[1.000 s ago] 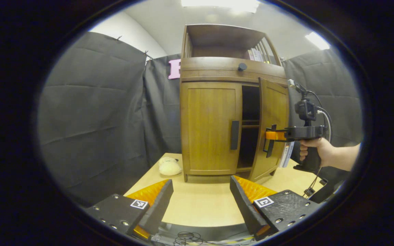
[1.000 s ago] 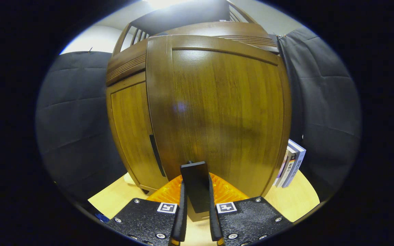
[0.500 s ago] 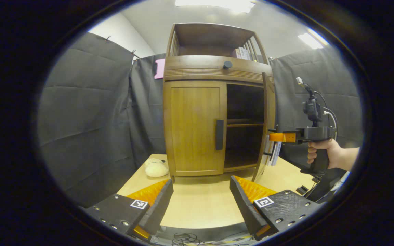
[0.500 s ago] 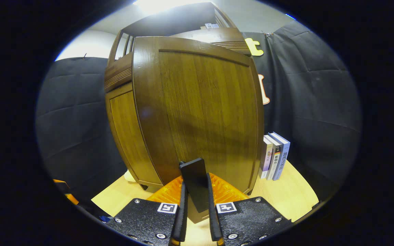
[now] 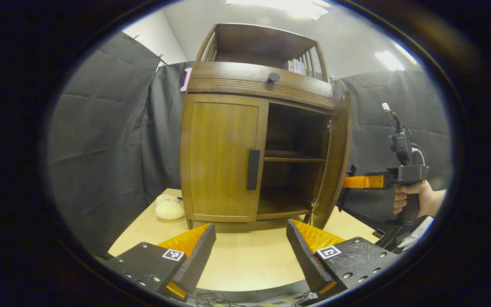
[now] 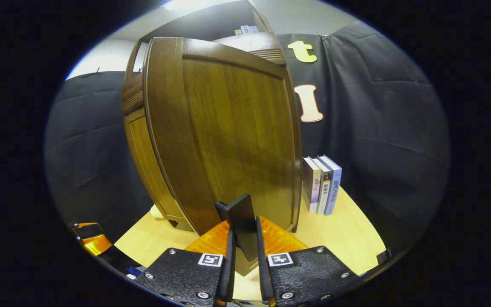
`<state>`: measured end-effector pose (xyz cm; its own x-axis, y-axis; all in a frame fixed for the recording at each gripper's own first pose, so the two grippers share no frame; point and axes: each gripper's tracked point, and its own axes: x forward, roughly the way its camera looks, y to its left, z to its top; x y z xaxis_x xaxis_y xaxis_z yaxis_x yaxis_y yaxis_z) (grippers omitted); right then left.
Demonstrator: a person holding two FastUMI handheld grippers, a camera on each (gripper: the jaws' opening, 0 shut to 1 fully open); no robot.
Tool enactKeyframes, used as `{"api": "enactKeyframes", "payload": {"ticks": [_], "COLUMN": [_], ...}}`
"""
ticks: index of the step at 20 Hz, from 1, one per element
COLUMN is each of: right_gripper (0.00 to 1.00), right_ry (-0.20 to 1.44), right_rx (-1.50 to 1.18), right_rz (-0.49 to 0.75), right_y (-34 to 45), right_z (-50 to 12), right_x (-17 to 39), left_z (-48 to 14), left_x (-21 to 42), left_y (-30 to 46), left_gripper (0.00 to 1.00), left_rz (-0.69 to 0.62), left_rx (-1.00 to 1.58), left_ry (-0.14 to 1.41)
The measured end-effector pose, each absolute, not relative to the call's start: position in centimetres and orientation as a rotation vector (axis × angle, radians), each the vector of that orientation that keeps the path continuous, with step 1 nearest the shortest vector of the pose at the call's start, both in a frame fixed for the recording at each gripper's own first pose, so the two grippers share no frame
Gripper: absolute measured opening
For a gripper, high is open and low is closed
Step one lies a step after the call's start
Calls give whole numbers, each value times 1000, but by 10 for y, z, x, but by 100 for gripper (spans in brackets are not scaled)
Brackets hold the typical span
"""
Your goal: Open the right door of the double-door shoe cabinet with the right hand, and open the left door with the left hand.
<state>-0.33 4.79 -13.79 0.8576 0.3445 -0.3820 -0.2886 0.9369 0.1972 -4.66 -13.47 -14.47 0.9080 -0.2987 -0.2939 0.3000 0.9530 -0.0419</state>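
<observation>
A shoe cabinet (image 5: 228,149) of glossy, dark-grained wood stands on a pale, smooth wooden bench (image 5: 245,264), beside a soft plush toy (image 5: 169,207), paper-covered books (image 6: 322,183) and matt black cloth walls (image 5: 113,140).

right door (image 5: 333,157): swung from barely ajar to wide open | right gripper (image 6: 243,238): drawn outward with the door, still clamped on its handle (image 6: 240,221) | cabinet inside (image 5: 290,160): shelf now exposed
</observation>
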Motion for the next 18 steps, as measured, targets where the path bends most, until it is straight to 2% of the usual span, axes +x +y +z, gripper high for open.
{"api": "enactKeyframes", "payload": {"ticks": [1, 4, 7, 15, 17, 18], "right_gripper": [23, 20, 17, 8, 6, 6], "right_ry": [426, 426, 438, 402, 400, 399], "right_rx": [136, 151, 142, 169, 179, 189], "right_rz": [336, 365, 399, 441, 532, 569], "right_y": [41, 22, -4, -100, -104, -100], "right_z": [-138, -136, -137, -140, -140, -140], "right_x": [-6, -9, -11, 14, 16, 14], "left_z": [-140, -125, -117, -116, -114, -114], "left_x": [-41, -28, -24, -45, -50, -50], "left_y": [-139, -149, -155, -247, -265, -270], "left_gripper": [100, 100, 100, 100, 100, 96], "left_rz": [-307, -280, -190, -159, -134, -118], "left_rx": [16, 53, 71, -18, -56, -71], "left_ry": [294, 268, 272, 308, 290, 287]}}
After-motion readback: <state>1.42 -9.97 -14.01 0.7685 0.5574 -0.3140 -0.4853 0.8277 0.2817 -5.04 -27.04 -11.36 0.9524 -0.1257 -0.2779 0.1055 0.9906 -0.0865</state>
